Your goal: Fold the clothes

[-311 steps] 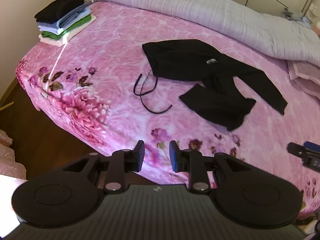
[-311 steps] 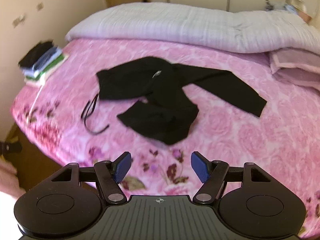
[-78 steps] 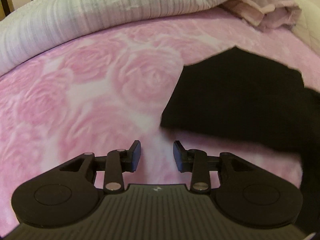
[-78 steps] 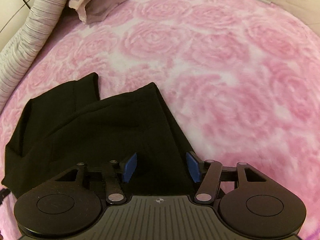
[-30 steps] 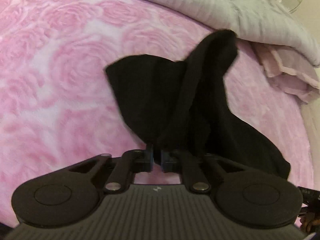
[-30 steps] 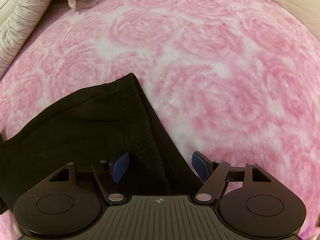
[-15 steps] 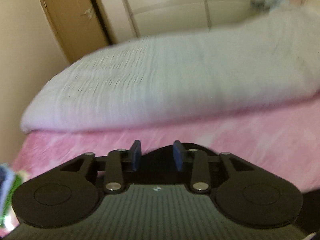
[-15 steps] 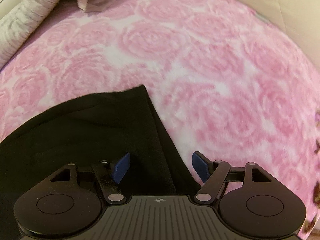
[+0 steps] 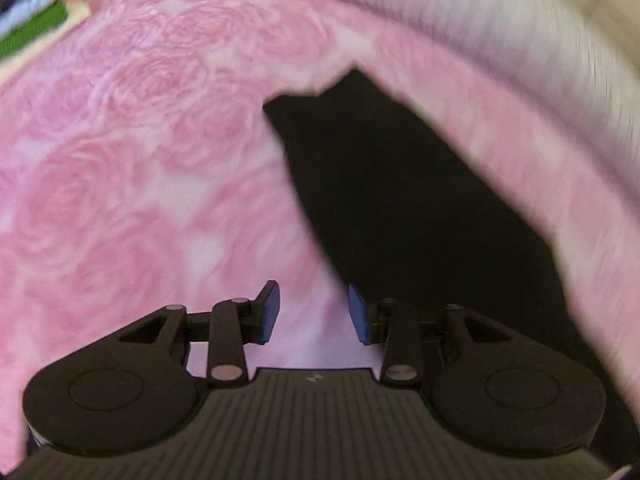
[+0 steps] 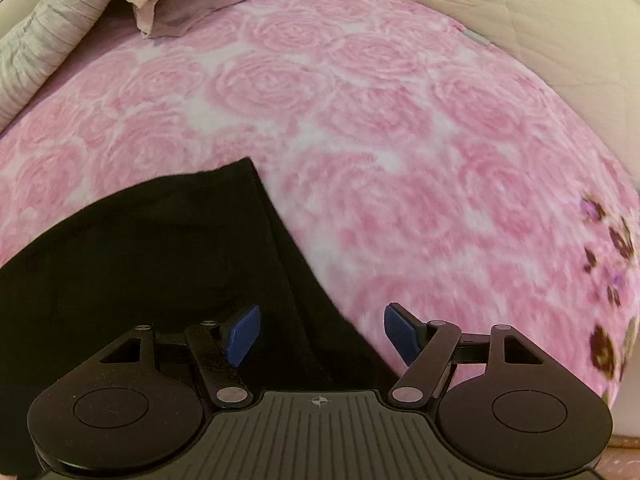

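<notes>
While both jaws stand apart, empty, left gripper [image 9: 313,312] and right gripper [image 10: 322,336] hover over black garment [image 10: 152,256] on bed [image 10: 400,160], lower frame.

Both tools [image 9: 313,312] [image 10: 322,334] (left, right) agape

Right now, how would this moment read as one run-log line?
task: fold clothes | left gripper: open, empty | right gripper: open, over black garment edge | garment flat on pink blanket | folded pile at corner
</notes>
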Available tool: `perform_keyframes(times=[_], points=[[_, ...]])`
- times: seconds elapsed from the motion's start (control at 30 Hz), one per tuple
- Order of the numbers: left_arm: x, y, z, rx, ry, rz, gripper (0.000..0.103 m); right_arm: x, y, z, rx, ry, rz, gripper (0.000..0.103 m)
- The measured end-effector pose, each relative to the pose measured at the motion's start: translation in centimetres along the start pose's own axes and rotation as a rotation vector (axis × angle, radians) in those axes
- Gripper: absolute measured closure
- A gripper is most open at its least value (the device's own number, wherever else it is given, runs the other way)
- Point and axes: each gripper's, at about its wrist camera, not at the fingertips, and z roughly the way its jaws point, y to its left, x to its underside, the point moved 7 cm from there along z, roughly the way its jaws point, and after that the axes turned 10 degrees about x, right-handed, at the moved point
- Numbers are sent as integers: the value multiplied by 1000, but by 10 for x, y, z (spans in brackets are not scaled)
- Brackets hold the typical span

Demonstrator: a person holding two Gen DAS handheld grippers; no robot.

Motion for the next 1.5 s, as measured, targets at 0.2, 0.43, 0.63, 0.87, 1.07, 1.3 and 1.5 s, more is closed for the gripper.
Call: perform_keyframes(times=[0.2,0.43,0.63,0.87,1.07,1.3,1.5], points=[[-44,-5,36,-2,-72,10,65,34,7,-26,28,-43,-9,31],[-59,-21,4,53,-237,404,100,87,-12,-72,77,-61,94,31],[-43,44,16,-76,-134,495,75,135,-32,-94,82,-11,146,31],[-38,110,-33,-184,-83,418,70,182,-51,-112,72,47,143,31],[5,189,-132,33,140,162,62,208,-55,-114,26,60,126,31],[52,178,-136,112,233,78,49,222,-52,-113,-48,77,112,31],[88,146,-104,-92,309,391,52,221,-64,-106,-69,63,61,31]])
